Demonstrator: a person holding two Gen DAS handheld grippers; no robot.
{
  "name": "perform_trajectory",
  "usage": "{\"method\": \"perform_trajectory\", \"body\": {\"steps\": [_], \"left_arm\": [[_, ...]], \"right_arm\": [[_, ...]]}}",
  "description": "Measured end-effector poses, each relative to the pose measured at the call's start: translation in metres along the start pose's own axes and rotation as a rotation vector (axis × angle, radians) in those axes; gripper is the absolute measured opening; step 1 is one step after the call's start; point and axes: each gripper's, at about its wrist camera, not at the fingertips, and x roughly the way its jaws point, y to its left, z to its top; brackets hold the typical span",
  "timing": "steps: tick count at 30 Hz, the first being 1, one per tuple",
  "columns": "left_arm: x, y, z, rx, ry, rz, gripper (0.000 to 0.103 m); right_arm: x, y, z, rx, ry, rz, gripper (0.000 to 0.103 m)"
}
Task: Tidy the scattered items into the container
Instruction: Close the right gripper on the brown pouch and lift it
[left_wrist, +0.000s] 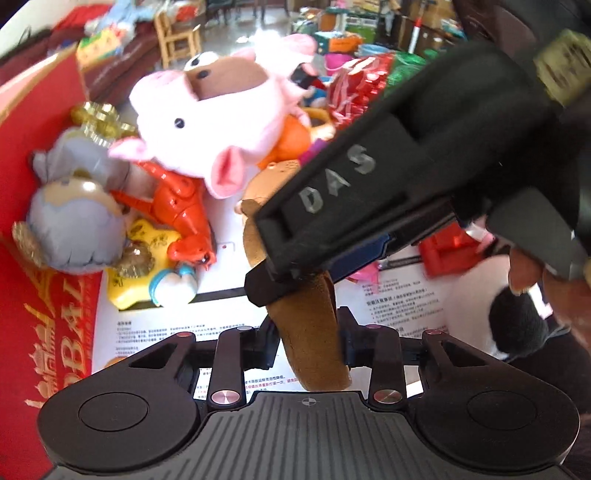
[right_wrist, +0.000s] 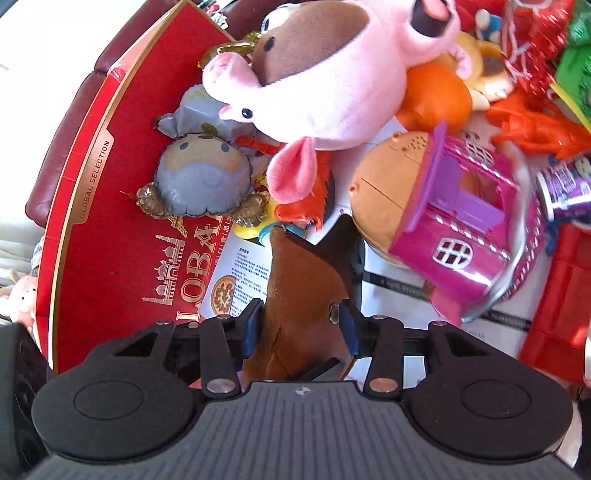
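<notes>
Red box wall (right_wrist: 92, 206) hard beside crowded toys

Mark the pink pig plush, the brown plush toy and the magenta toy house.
pink pig plush (right_wrist: 332, 92), right wrist view, on its body.
brown plush toy (right_wrist: 299, 295), right wrist view, mid-body.
magenta toy house (right_wrist: 461, 236), right wrist view, front wall.

Pig plush (right_wrist: 325, 74) atop the toy heap, balloon figure (right_wrist: 203, 181) left, toy house (right_wrist: 465, 229) right.
</notes>
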Motion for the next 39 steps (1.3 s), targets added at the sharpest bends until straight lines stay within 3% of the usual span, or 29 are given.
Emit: {"method": "perform_trajectory", "body": {"steps": [10, 17, 20, 22, 24, 27, 31, 39], "left_arm": [[-0.001, -0.007, -0.003, 0.032, -0.002, -0.006, 0.032], [-0.004, -0.013, -0.006, 0.054, -0.011, -0.022, 0.035], [-0.005, -0.010, -0.006, 0.045, -0.010, -0.040, 0.037], [-0.004, -0.005, -0.005, 0.016, 0.009, -0.054, 0.048], [0.002, -0.004, -0.004, -0.004, 0.046, -0.017, 0.070], [0.012, -0.009, -0.007, 0.004, 0.088, -0.013, 0.066], [0.012, -0.016, -0.010, 0.027, 0.090, 0.010, 0.066], [0.015, -0.008, -0.006, 0.027, 0.086, -0.019, 0.061]], "right_arm": [[-0.006, 0.015, 0.005, -0.039, -0.027, -0.060, 0.052], [0.010, 0.016, 0.010, -0.022, 0.012, -0.096, 0.052], [0.013, 0.010, 0.009, -0.035, 0.007, -0.132, 0.048], [0.008, 0.003, 0.007, -0.006, -0.005, -0.095, 0.040], [0.005, 0.000, 0.005, 0.004, -0.008, -0.098, 0.030], [0.005, -0.003, 0.001, 0.011, -0.003, -0.108, 0.030], [0.003, -0.009, -0.004, 0.025, -0.001, -0.102, 0.030], [0.007, -0.009, 0.001, 0.041, 0.025, -0.076, 0.033]]}}
